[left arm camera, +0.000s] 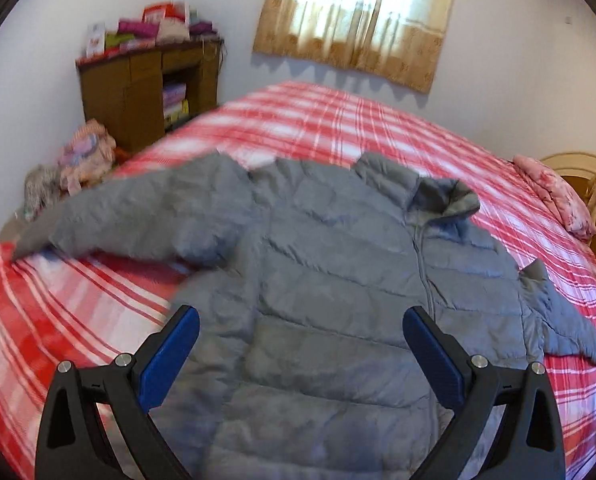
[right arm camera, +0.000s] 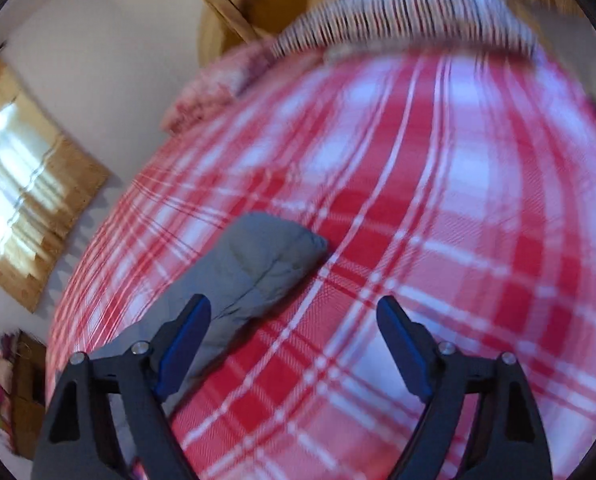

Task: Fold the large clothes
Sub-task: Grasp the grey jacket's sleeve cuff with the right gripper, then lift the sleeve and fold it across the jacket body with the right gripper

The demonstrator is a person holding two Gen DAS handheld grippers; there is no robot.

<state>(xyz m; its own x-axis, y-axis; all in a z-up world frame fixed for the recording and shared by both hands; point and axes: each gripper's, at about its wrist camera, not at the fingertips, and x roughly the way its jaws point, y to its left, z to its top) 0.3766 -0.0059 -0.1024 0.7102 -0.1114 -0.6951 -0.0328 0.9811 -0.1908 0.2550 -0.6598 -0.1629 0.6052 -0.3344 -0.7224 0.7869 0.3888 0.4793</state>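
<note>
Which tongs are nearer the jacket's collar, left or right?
Left. The left tongs hover over the jacket body below its collar; the right tongs are out by a sleeve.

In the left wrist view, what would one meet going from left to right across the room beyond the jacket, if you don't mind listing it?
Heap of clothes → wooden cabinet → curtained window → pink folded bedding.

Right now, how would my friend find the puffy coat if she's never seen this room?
Look at the big bed with the red-and-white checked sheet under the curtained window. Spread flat across its middle is the grey puffy jacket, zipped up, sleeves out to both sides. It is the only grey thing there; the folded bedding at the edge is pink.
</note>
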